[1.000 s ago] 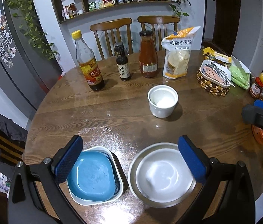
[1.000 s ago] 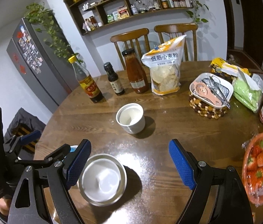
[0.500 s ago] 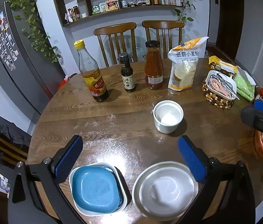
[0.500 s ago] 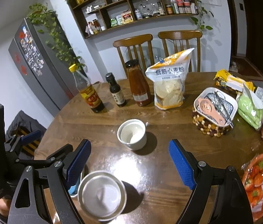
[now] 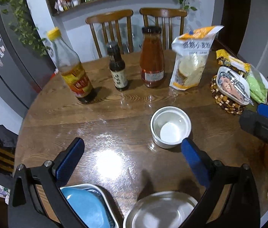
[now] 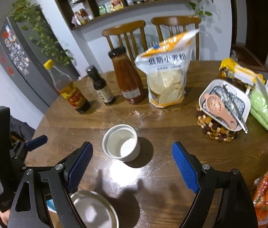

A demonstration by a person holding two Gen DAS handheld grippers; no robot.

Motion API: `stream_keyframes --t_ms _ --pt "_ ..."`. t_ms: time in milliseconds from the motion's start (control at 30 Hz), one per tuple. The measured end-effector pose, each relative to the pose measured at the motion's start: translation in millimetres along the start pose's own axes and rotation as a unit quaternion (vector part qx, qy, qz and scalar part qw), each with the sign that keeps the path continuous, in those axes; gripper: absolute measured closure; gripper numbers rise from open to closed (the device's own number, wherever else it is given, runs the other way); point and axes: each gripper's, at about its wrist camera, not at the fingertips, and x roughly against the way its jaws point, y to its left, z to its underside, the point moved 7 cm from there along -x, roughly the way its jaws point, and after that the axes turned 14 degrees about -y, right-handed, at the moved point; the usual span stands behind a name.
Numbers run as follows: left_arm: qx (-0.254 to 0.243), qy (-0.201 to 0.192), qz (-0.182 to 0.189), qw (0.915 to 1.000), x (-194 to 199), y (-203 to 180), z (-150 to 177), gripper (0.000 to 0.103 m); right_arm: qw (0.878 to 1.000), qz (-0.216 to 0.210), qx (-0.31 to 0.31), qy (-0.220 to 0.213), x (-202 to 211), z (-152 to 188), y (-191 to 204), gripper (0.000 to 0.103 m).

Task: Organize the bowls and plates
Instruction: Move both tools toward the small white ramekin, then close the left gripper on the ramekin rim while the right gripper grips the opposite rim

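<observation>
- Both grippers empty, jaws apart: left gripper (image 5: 132,155) and right gripper (image 6: 132,161) each hang over bare table (image 5: 114,117), nothing btwn the pads.
- Target looks like the small white bowl (image 6: 121,142), mid-table, upright, empty. In the right wrist view it sits just ahead of the right jaws, a bit left of ctr.
- To do it well: nudge the right gripper left so the bowl is centred btwn the pads, come down w/ jaws straddling the rim, close on the walls, not the lip. Glossy ceramic, so it could slip; grip low and square.
- Stacking spot, my guess: metal bowl (image 5: 162,210) at near edge, w/ blue plate (image 5: 88,209) in a white dish (image 5: 107,201) just left of it.
- Count: 2 bowls (white, metal), 1 blue plate, 1 white dish under it.
- Also: 3 bottles (image 5: 151,57), 1 flour bag (image 5: 191,60), 2 chairs (image 5: 109,30).
</observation>
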Motion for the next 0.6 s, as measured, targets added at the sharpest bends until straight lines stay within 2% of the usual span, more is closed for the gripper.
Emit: stream_keyframes --t_ms 133,367,600 --pt "0.011 0.027 0.003 0.9996 -30.2 1.6 8.4 0.001 1.0 0.0 -0.016 0.024 -23.8 9.2 -4.7 0.017" --pt "0.018 0.03 0.014 0.9993 -57.8 -0.7 13.6 0.001 0.997 -0.027 -0.061 0.049 -57.4 26.2 -7.4 0.017" --pt "0.033 0.051 0.014 0.998 -81.9 -2.0 24.6 0.002 0.991 -0.039 -0.107 0.071 -85.4 45.7 -13.4 0.017"
